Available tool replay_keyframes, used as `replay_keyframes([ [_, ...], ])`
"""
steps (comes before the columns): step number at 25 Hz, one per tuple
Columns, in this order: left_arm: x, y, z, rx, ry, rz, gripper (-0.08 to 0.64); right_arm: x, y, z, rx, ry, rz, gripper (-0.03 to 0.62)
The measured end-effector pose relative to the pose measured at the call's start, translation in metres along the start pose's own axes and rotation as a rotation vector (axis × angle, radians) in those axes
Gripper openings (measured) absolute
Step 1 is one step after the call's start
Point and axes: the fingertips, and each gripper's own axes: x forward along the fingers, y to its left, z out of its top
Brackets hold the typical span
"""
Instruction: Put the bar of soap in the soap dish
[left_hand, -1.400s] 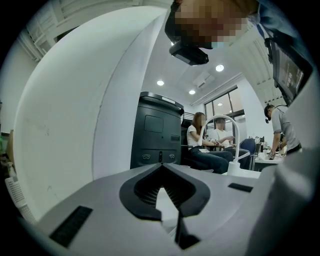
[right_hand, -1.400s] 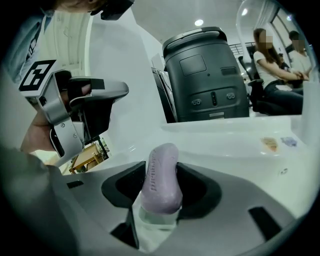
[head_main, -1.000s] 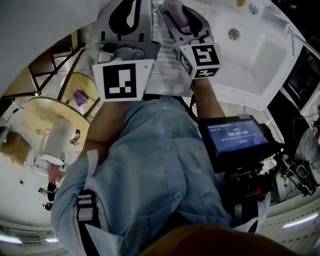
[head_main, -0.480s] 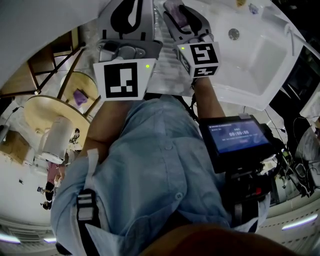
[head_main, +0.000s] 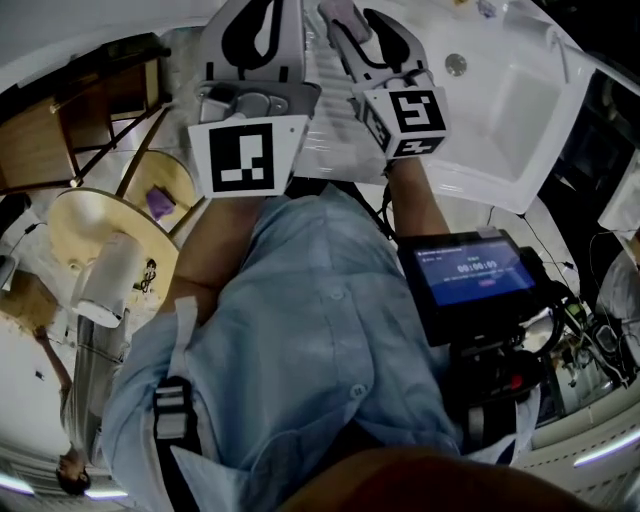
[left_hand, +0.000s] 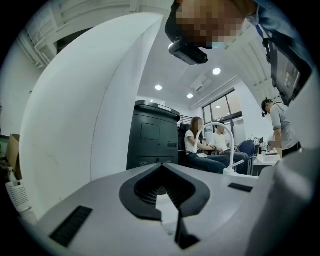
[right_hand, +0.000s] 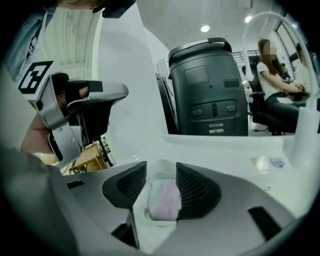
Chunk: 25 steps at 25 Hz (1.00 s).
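A pale lilac bar of soap (right_hand: 165, 200) lies flat in a clear soap dish (right_hand: 150, 181) on the white counter. My right gripper (right_hand: 161, 172) stands open around the soap. A gap shows at the left pad, and the right pad is close beside the bar. In the head view the soap (head_main: 340, 14) shows between the right gripper's (head_main: 356, 28) fingers at the top edge. My left gripper (left_hand: 162, 167) is shut with nothing in it, and it hangs level beside the right one (head_main: 250, 25).
A white sink basin (head_main: 500, 110) with a drain (head_main: 456, 63) lies right of the grippers, with a curved faucet (right_hand: 302, 130) behind it. A black bin (right_hand: 210, 90) stands beyond the counter. Wooden stools (head_main: 100, 215) stand at the left. Seated people are in the background.
The head view has shifted a little. Both grippers keep nearly the same places, and the soap stays between the right gripper's jaws.
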Motion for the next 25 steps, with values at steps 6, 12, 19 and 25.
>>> replay_keyframes([
  [6,-0.007,0.002,-0.021,-0.04,0.044,0.014,0.008,-0.012,-0.005,0.015,0.05,-0.041,-0.004,0.172],
  [12,-0.02,0.011,-0.06,-0.069,0.164,0.048,0.008,-0.011,0.003,0.017,0.124,-0.044,0.038,0.084],
  [19,-0.03,0.01,-0.077,-0.08,0.222,0.067,0.008,-0.021,0.0,0.026,0.116,-0.075,0.011,0.008],
  [25,-0.042,0.007,-0.076,-0.092,0.251,0.092,0.008,-0.026,0.002,0.039,0.088,-0.113,0.008,0.007],
])
